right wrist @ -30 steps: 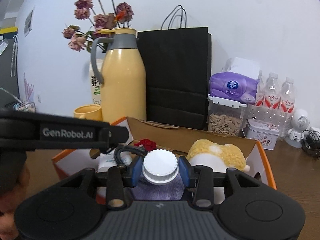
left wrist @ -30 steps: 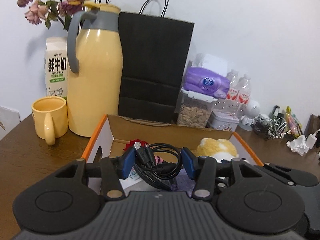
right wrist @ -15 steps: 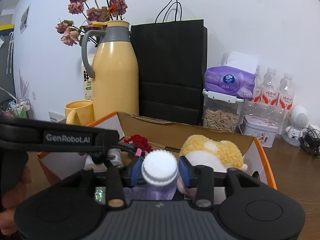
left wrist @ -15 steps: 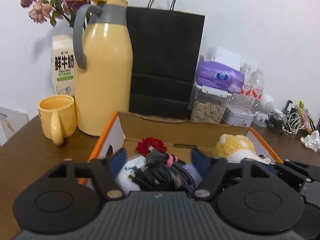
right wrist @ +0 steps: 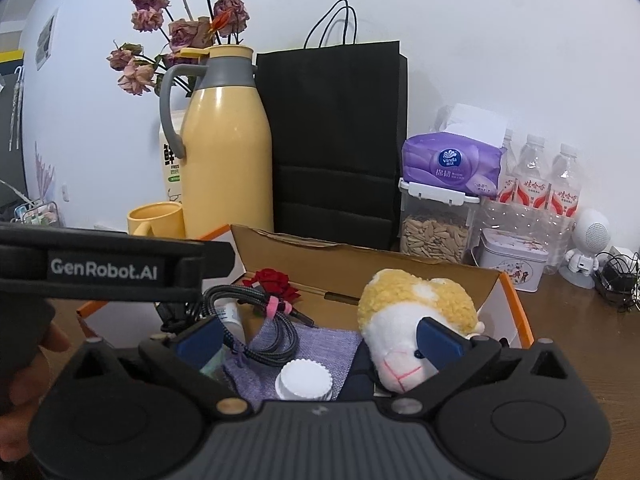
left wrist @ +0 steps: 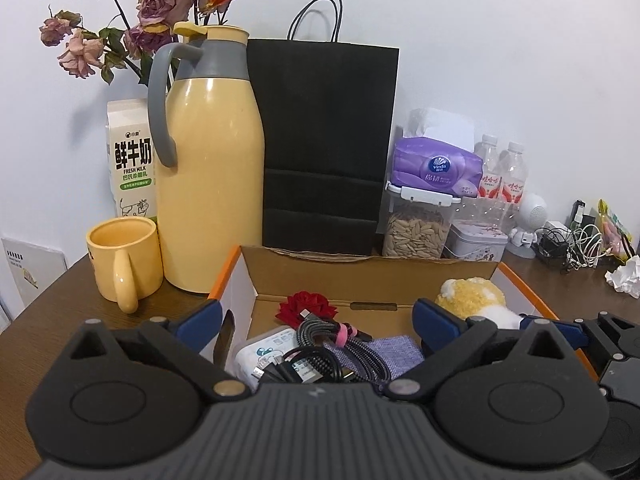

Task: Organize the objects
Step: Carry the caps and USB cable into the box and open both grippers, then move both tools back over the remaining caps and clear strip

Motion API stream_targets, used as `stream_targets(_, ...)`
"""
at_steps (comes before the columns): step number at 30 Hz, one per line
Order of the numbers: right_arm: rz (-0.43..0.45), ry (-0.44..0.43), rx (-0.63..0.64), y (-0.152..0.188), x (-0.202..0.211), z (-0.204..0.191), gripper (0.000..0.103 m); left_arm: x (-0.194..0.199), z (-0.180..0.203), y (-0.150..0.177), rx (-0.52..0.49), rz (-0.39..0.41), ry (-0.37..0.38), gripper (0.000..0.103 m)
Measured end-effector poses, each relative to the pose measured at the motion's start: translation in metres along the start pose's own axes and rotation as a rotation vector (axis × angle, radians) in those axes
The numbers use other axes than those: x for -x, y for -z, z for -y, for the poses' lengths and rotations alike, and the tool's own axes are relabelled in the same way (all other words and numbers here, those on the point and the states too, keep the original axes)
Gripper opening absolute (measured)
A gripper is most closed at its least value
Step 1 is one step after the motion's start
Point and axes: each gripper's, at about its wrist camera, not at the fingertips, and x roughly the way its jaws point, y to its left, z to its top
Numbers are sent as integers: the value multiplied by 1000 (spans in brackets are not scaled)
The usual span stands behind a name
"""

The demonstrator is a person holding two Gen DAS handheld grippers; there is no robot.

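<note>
An open cardboard box (left wrist: 360, 270) with orange edges sits in front of me. It also shows in the right wrist view (right wrist: 516, 300). In it lie a coiled black cable (left wrist: 320, 344), a red fabric flower (left wrist: 306, 304), a purple cloth (left wrist: 394, 350), a yellow-white plush toy (right wrist: 416, 316) and a white-capped bottle (right wrist: 304, 380). My left gripper (left wrist: 316, 316) is open above the cable and holds nothing. My right gripper (right wrist: 320, 338) is open above the bottle, which lies loose on the cloth (right wrist: 312, 344).
Behind the box stand a yellow thermos jug (left wrist: 210, 168), a yellow mug (left wrist: 124, 256), a milk carton (left wrist: 130, 160), a black paper bag (left wrist: 324, 144), a seed jar (left wrist: 416, 228) under a tissue pack, a tin and water bottles. Cables and crumpled paper (left wrist: 624, 276) lie at right.
My left gripper opened and let the cable drop into the box. My right gripper opened and let go of the white-capped bottle, which now lies on the cloth. Both grippers rose slightly.
</note>
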Motion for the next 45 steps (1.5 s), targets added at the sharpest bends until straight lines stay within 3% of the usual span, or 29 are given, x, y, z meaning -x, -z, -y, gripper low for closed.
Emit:
stream_targets(13,13,-9,15,-2,13,-4,103,15,0,-5,3,28,-3,103)
stream_targets(26,58,12,63,3,67,-11,103,71,3,1,-21,94,-9,103)
stream_targets(33,18,20,90,28,97,-16,103,100,-2,18,-27,76,-18,103)
stream_targets(45,-53,36,77,70,131,-9,103,124,-8,56,-56,-22,-55,103)
